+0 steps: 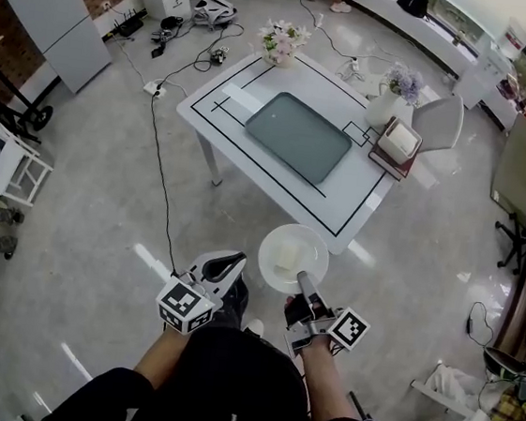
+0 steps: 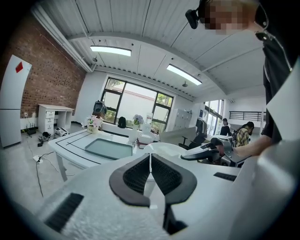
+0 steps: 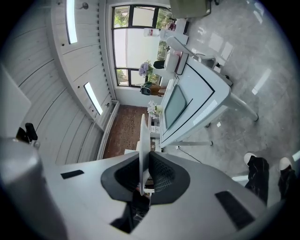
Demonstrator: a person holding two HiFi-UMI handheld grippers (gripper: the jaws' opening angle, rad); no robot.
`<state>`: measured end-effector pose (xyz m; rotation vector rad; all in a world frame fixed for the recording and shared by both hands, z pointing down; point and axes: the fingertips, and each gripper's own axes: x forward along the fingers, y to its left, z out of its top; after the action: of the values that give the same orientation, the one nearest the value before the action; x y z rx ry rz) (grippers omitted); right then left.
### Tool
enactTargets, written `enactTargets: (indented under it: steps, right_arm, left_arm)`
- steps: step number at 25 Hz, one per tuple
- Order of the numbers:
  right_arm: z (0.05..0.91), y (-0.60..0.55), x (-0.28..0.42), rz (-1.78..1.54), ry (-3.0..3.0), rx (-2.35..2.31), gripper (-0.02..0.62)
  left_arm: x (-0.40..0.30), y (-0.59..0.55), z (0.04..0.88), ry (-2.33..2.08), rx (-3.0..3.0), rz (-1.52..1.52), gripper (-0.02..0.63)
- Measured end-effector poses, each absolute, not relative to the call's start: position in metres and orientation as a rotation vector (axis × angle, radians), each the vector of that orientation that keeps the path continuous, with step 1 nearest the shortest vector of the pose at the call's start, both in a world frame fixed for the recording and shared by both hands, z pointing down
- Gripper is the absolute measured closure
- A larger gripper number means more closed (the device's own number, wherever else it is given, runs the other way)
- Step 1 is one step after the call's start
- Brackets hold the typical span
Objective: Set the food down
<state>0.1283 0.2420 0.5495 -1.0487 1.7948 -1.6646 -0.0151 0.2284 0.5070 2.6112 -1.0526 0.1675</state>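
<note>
The right gripper (image 1: 304,281) is clamping the rim of a round white plate (image 1: 314,246), and its jaws are pinching that thin edge between the pads. A pale cream block of food (image 1: 287,255) is sitting in the plate's middle. The plate is hanging over the shiny grey floor (image 1: 100,233), at 6 o'clock from the white rectangular table (image 1: 355,192), where a grey-green tray (image 1: 298,135) is lying. At the plate's 9 o'clock, the left gripper (image 1: 230,265) is gripping nothing, jaws pressed together.
</note>
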Motion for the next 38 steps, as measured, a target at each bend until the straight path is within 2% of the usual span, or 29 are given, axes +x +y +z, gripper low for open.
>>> enactTargets:
  steps: [16, 38]
  right_arm:
    - [0.548, 0.097, 0.104, -1.623, 1.7, -1.129, 0.571]
    - [0.559, -0.024, 0.08, -1.646, 1.684, -1.115, 0.571]
  left_arm:
    - [-0.046, 0.059, 0.51, -0.921, 2.673, 0.194, 0.591]
    - [-0.087, -0.053, 0.517, -0.953, 2.641, 0.234, 0.591]
